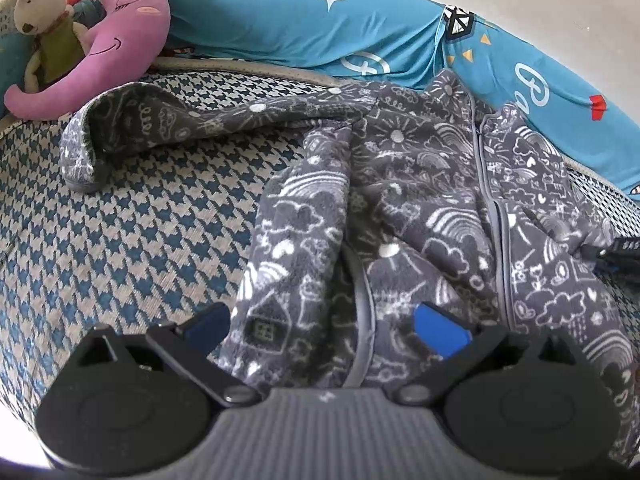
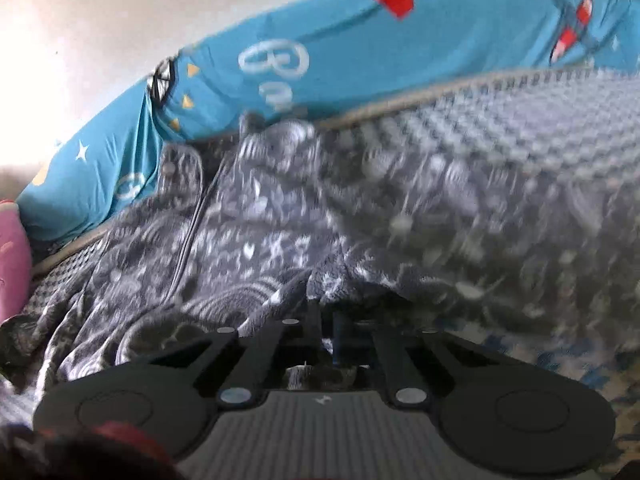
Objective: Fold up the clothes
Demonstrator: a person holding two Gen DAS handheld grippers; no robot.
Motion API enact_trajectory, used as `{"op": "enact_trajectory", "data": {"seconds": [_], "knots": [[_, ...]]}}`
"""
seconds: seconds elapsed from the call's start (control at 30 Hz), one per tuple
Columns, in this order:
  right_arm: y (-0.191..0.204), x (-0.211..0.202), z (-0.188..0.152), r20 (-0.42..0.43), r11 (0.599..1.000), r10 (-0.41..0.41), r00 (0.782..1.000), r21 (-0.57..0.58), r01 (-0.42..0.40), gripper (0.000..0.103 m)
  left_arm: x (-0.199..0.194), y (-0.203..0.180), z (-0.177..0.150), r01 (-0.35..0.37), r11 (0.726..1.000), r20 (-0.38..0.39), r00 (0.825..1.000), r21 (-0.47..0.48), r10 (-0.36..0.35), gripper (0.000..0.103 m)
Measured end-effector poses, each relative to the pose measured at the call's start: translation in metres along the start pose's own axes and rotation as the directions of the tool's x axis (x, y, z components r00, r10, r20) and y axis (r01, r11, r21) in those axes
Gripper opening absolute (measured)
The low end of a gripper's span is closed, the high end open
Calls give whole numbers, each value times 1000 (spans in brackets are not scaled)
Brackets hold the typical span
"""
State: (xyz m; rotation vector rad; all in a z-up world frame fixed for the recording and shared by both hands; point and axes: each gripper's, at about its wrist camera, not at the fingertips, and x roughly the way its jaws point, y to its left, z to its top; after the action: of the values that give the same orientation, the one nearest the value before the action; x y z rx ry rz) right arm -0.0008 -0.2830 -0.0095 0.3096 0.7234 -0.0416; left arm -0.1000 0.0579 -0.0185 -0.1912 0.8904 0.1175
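Observation:
A grey fleece zip jacket [image 1: 420,184] with white doodle print lies spread on a blue-and-beige houndstooth bed cover [image 1: 132,220]. One sleeve [image 1: 132,128] stretches to the left. My left gripper [image 1: 324,330] hangs open over the jacket's lower edge, its blue pads [image 1: 440,330] wide apart with fabric below them. In the right wrist view the same jacket [image 2: 280,232] is blurred, and my right gripper [image 2: 326,312] is shut on a raised fold of the fleece. The right gripper's tip also shows at the far right edge [image 1: 624,250] of the left wrist view.
A long turquoise pillow [image 1: 320,24] with printed stars runs along the back by the white wall. A pink elephant plush [image 1: 120,36] and a beige rabbit toy [image 1: 44,20] sit at the back left. The pink plush [image 2: 12,256] also borders the right view's left edge.

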Motion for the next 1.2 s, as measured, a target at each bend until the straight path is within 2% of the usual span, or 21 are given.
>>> {"op": "enact_trajectory", "data": {"seconds": [0.07, 0.1, 0.27, 0.33, 0.47, 0.57, 0.77, 0.93, 1.2], "knots": [[-7, -11, 8, 81, 998, -61, 995, 17, 60, 4, 1, -1, 0, -9, 1000, -2, 1000, 3, 9, 103], [-12, -12, 10, 92, 996, -89, 992, 40, 86, 4, 2, -1, 0, -13, 1000, -5, 1000, 6, 13, 103], [-26, -2, 7, 3, 976, -207, 978, 71, 206, 5, 7, 4, 0, -62, 998, -18, 998, 5, 62, 103], [-28, -10, 8, 28, 975, -213, 977, 77, 210, 5, 8, 9, 2, -70, 997, -17, 997, -16, 69, 103], [-25, -27, 6, 23, 988, -132, 991, 83, 130, 6, 4, 18, 4, -116, 992, 13, 993, -48, 116, 103], [-13, -37, -1, 8, 996, -64, 998, 60, 63, 6, 3, 25, 6, -111, 991, 15, 994, -74, 112, 103], [18, -63, -18, -15, 997, 71, 997, -3, -71, 10, 5, 34, 7, -125, 987, 7, 992, -103, 126, 103], [48, -81, -39, -44, 979, 188, 981, -72, -190, 10, -2, 47, 10, -118, 985, 19, 992, -127, 121, 103], [87, -103, -77, -100, 923, 332, 938, -172, -345, 10, -10, 57, 7, -109, 988, 19, 994, -114, 112, 103]]}}
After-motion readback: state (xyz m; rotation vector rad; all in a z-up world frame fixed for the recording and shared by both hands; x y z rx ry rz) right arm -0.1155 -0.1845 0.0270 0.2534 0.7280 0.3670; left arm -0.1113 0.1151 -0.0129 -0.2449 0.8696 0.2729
